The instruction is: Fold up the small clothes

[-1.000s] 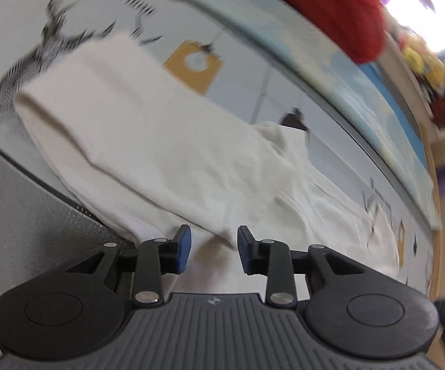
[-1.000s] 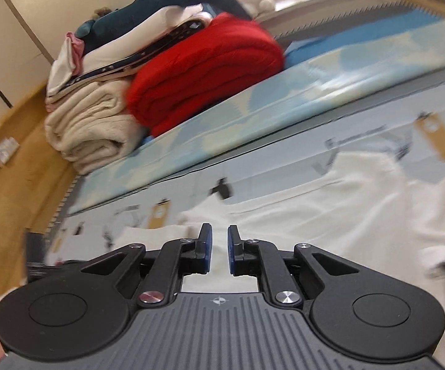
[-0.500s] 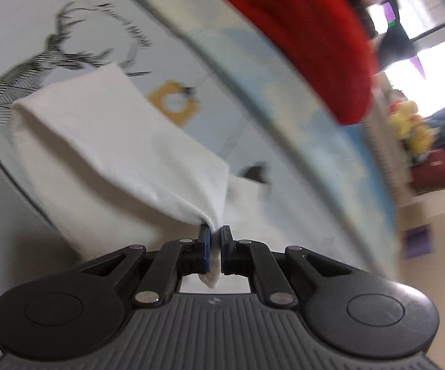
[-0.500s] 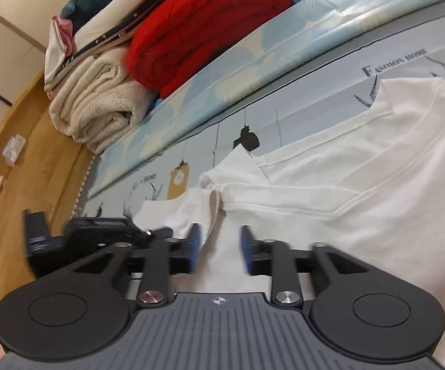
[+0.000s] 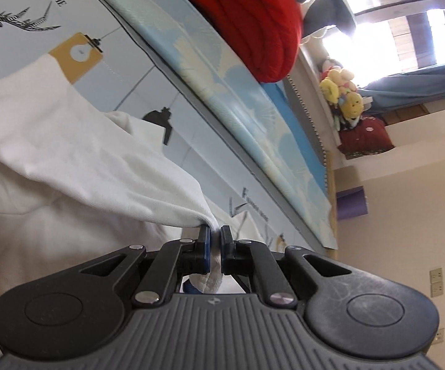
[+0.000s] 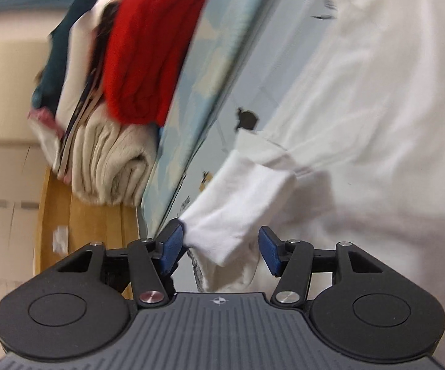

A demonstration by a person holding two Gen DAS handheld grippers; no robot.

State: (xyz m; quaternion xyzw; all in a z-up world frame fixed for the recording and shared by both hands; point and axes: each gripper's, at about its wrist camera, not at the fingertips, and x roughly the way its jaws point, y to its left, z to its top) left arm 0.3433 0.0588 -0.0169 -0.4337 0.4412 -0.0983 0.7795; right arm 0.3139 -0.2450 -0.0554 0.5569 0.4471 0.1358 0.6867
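Jaws: left gripper (image 5: 215,240) pinching white shirt (image 5: 68,160); right gripper (image 6: 220,248) just opened wide around the sleeve (image 6: 237,203) (pads not touching). Risk: thin pinch slips, fold collapses.

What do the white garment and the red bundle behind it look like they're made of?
White garment: soft matte knit, likely cotton jersey; it drapes and creases smoothly. Red bundle: thicker matte fabric, possibly fleece or heavy knit; its folds are rounded and bulky. Neither is certain.

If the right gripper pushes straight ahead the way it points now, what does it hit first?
Most likely the white sleeve: its cuff already hangs between the open right gripper, whose jaws have just been opening. Depth is hard to judge.
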